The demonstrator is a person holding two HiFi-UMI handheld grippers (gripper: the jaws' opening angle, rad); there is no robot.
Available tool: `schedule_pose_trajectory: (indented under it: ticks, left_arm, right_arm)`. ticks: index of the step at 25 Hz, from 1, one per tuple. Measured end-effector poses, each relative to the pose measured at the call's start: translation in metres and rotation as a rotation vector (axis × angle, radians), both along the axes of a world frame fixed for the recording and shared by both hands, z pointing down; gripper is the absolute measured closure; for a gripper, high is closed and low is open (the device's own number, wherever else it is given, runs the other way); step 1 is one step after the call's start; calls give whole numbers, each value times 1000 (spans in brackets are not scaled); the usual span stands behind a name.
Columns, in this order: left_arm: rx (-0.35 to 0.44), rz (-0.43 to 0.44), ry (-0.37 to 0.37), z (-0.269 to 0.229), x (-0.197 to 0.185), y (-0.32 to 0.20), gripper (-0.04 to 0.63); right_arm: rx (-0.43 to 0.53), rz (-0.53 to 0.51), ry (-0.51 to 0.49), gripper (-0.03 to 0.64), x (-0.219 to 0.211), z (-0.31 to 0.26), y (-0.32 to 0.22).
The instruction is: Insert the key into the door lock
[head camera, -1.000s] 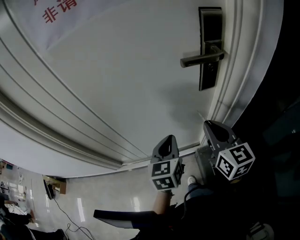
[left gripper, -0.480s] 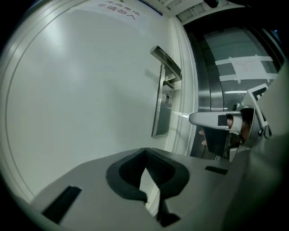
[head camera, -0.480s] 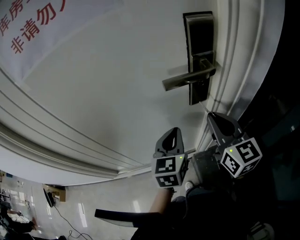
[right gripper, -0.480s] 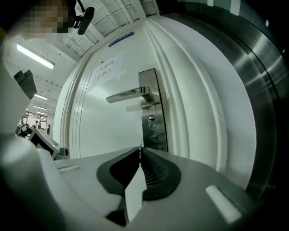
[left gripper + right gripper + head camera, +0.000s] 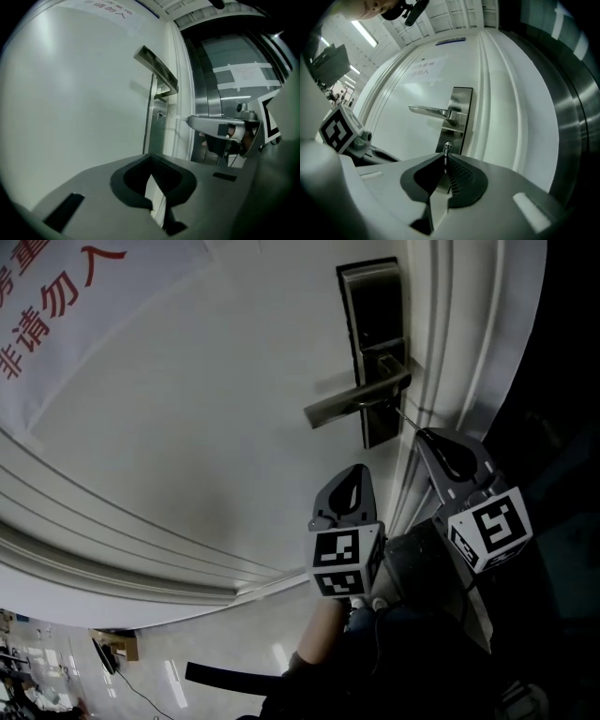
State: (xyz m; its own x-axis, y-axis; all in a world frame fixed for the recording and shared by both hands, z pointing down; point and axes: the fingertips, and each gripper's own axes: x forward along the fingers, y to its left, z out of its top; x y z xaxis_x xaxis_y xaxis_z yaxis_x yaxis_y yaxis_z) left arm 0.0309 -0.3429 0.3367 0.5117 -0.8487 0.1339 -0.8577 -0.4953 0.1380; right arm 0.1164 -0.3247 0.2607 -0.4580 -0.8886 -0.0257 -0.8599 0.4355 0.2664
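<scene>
A white panelled door [image 5: 216,409] carries a paper sign [image 5: 66,306] with red characters, and ribbed white moulding [image 5: 445,343] runs along its edge. Beside the frame stand a brushed steel panel [image 5: 576,122] and a glass pane [image 5: 234,51] with taped papers. The glossy pale floor [image 5: 225,634] reflects ceiling strip lights [image 5: 364,33].

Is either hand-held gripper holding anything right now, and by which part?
The right hand-held gripper pinches the key by its back end, tip pointing at the lock. The left hand-held gripper holds nothing.
</scene>
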Motion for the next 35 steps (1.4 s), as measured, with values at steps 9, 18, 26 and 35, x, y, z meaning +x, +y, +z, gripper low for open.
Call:
schedule_pose_trajectory:
  ticks: [9,18,26,35]
  left_arm:
    - [36,54,36,-32,4,-18,595]
    - [25,63,13,-28,7,-28,595]
    - [16,87,21,-26,11,-27,595]
    - [23,108,-8,-22,15,-28,595]
  right_arm:
    - [151,92,473,604,-6,-12,-9]
    - [243,190,867,604,-13,-4,-15]
    - [271,218,985,604,-16,-1,-16]
    - [271,252,1046,604,-17,3,-22]
